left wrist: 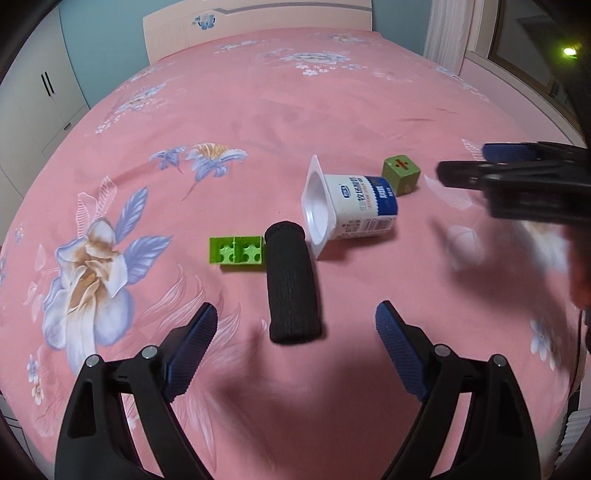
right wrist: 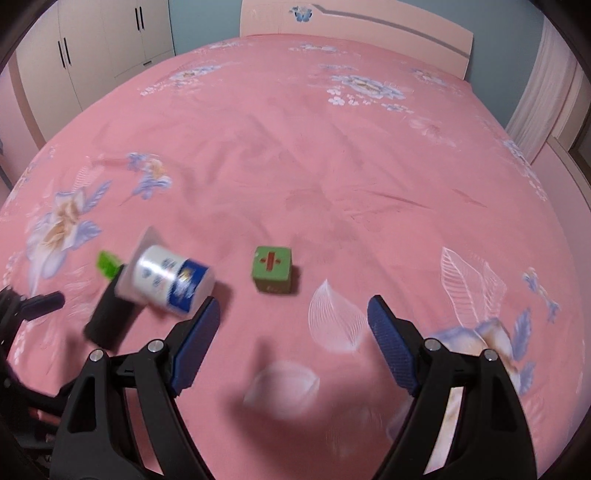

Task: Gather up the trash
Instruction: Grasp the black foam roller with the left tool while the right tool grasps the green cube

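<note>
A white and blue yogurt cup [left wrist: 351, 208] lies on its side on the pink bedsheet, mouth toward the left. A black knit sleeve [left wrist: 293, 291] lies just in front of it, between the fingers' lines of my open left gripper [left wrist: 295, 314], a short way ahead. A bright green building block [left wrist: 237, 254] rests left of the sleeve. A dark green cube [left wrist: 400, 175] with a red mark sits right of the cup. My right gripper [right wrist: 293, 310] is open and empty above the sheet, with the green cube [right wrist: 272, 271] ahead and the blurred cup [right wrist: 170, 282] by its left finger.
The bed is wide, with a floral sheet [left wrist: 258, 110] and a pale headboard [left wrist: 255, 22] at the far end. White wardrobes [right wrist: 96, 48] stand at the left, curtains [right wrist: 543, 85] at the right. The right gripper body [left wrist: 517, 181] hangs over the sheet at the right of the left wrist view.
</note>
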{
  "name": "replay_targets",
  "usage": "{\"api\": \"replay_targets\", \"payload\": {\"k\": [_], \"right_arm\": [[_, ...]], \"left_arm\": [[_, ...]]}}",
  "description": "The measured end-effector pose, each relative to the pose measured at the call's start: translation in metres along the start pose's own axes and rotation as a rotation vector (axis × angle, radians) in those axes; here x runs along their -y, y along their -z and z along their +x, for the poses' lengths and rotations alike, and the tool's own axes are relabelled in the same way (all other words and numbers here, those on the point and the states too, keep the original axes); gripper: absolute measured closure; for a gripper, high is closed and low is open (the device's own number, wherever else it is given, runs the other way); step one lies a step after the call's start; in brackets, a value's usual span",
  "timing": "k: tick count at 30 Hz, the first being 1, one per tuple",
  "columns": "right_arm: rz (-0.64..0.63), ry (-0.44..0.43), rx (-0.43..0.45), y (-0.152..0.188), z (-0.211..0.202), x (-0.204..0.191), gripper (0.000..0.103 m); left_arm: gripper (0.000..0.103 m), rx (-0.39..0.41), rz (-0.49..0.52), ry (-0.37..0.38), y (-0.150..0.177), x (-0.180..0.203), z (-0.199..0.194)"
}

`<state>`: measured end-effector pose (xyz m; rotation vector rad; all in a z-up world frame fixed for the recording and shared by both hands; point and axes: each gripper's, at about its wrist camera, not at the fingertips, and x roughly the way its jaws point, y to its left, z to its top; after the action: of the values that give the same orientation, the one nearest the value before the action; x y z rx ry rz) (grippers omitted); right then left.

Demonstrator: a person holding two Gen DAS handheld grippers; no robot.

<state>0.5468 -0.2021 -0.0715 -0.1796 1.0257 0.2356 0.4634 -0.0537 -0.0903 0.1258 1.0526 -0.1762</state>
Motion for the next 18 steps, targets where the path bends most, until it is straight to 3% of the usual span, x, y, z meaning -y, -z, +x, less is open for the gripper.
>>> {"api": "replay_targets", "payload": {"k": [3, 6, 9, 12, 14, 15, 17, 18], "right_arm": [[-0.006, -0.006, -0.030, -0.008, 0.025, 0.000, 0.022], [0.003, -0.022, -0.055, -0.014, 0.048, 0.001, 0.022], [0.020, -0.022, -0.078, -0.020, 0.068, 0.002, 0.022], [0.042, -0.014, -0.075, -0.022, 0.081, 0.002, 0.023], [0.068, -0.022, -0.074, -0.024, 0.086, 0.004, 0.040], [0.076, -0.022, -0.076, -0.026, 0.087, 0.005, 0.044], [0.080, -0.019, -0.081, -0.026, 0.087, 0.006, 0.064], [0.074, -0.016, -0.084, -0.027, 0.087, 0.005, 0.069]], "left_arm": [[0.014, -0.004, -0.003, 0.001, -0.005, 0.000, 0.010], [0.023, -0.017, -0.008, 0.005, -0.010, -0.001, 0.020], [0.035, -0.041, -0.023, 0.015, -0.013, -0.004, 0.032], [0.057, -0.067, -0.049, 0.029, -0.015, -0.008, 0.046], [0.069, -0.073, -0.073, 0.040, -0.016, -0.011, 0.051], [0.069, -0.071, -0.074, 0.040, -0.016, -0.011, 0.052], [0.069, -0.068, -0.072, 0.037, -0.016, -0.009, 0.050], [0.069, -0.067, -0.070, 0.036, -0.016, -0.010, 0.051]]}}
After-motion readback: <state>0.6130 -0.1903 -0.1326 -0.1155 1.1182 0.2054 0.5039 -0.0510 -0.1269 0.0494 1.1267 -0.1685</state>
